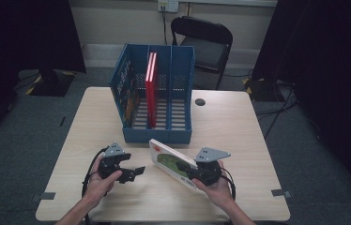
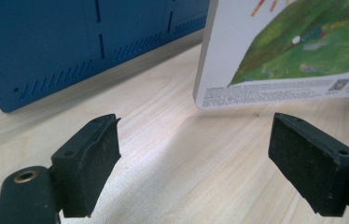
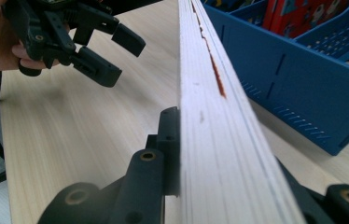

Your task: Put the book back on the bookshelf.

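My right gripper clamps the picture book by one end, tilted above the table before the blue file rack; my left gripper hangs open and empty. Gripped so far off-centre, the book could pivot or slip, I judge.

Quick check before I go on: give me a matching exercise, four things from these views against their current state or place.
Things:
1. left hand-held gripper
2. right hand-held gripper
3. red books
4. black chair

States or places:
A. stands behind the table
B. shut on the picture book
C. upright in the blue file rack's middle slot
D. open, nothing between its jaws

Pairs: 1-D, 2-B, 3-C, 4-A
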`<state>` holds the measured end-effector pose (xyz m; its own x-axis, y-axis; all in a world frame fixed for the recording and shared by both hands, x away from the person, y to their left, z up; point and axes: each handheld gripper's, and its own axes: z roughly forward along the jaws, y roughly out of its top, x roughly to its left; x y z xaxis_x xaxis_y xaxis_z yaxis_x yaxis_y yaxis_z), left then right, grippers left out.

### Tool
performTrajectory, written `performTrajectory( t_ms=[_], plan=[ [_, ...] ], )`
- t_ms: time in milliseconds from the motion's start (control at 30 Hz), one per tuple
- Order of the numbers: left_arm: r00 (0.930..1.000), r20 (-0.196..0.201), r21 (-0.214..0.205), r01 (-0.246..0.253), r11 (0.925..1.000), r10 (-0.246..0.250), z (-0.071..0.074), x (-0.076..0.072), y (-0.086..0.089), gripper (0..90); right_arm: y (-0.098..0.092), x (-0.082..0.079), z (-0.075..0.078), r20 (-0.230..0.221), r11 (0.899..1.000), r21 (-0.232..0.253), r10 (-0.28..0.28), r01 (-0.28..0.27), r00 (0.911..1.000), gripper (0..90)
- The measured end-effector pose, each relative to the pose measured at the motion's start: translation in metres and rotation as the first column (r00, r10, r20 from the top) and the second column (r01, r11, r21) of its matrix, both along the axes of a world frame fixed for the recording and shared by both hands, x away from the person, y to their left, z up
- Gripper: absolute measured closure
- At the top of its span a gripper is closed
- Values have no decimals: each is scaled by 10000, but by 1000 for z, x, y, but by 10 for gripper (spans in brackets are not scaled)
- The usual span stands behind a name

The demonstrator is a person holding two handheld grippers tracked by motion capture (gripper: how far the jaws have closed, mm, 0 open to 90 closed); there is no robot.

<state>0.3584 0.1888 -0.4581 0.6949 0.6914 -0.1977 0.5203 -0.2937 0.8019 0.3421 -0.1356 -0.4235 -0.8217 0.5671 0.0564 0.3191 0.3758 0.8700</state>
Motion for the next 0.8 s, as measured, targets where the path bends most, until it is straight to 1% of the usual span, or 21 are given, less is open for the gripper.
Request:
performTrajectory(
  t_ms=[33,67,100,133,267,333,367,433,533,567,633,667,733,800],
  plan=[
    [10000,51,-29,76,10000,-75,0,0,1,161,0,0,0,0,10000,0,0,0,10000,766],
    [9999,22,-87,138,9999,-137,0,0,1,160,-1,0,1,5,10000,16,-10,10,10000,766],
    [9999,56,-57,138,9999,-137,0,0,1,160,-2,0,1,12,10000,29,-31,31,10000,765],
    [9999,167,81,-3,10000,2,1,-1,1,160,-3,0,3,28,10000,68,-72,72,10000,765],
    [9997,261,110,39,9999,-42,1,-2,0,158,-5,0,5,61,9999,113,-113,113,9999,765],
    [9997,258,296,-57,9995,50,1,-2,-1,158,-6,0,7,58,9998,132,-152,151,9999,766],
    [9998,177,278,-60,9996,55,1,-2,-1,158,-6,0,7,58,9998,132,-152,151,9999,766],
    [9998,199,329,-32,9995,25,0,-2,-1,158,-8,0,9,55,9997,167,-177,176,9998,765],
    [10000,96,403,-23,9992,19,-1,-1,-2,158,-10,-1,13,171,9996,221,-202,198,9996,765],
    [9999,116,556,4,9985,-11,-2,-1,-4,158,-11,-1,15,201,9995,213,-253,249,9995,765],
    [9999,99,552,-18,9985,12,-2,-1,-4,158,-11,-1,16,202,9995,214,-242,238,9995,766],
    [9999,132,572,66,9983,-74,-2,-1,-4,158,-13,-1,19,238,9990,322,-307,299,9992,766],
    [9998,173,630,38,9980,-49,-2,-1,-4,158,-15,-1,21,267,9988,343,-352,343,9990,766],
    [9999,159,578,7,9983,-16,-2,-1,-4,158,-16,-1,24,306,9984,425,-392,379,9988,766]
  ],
)
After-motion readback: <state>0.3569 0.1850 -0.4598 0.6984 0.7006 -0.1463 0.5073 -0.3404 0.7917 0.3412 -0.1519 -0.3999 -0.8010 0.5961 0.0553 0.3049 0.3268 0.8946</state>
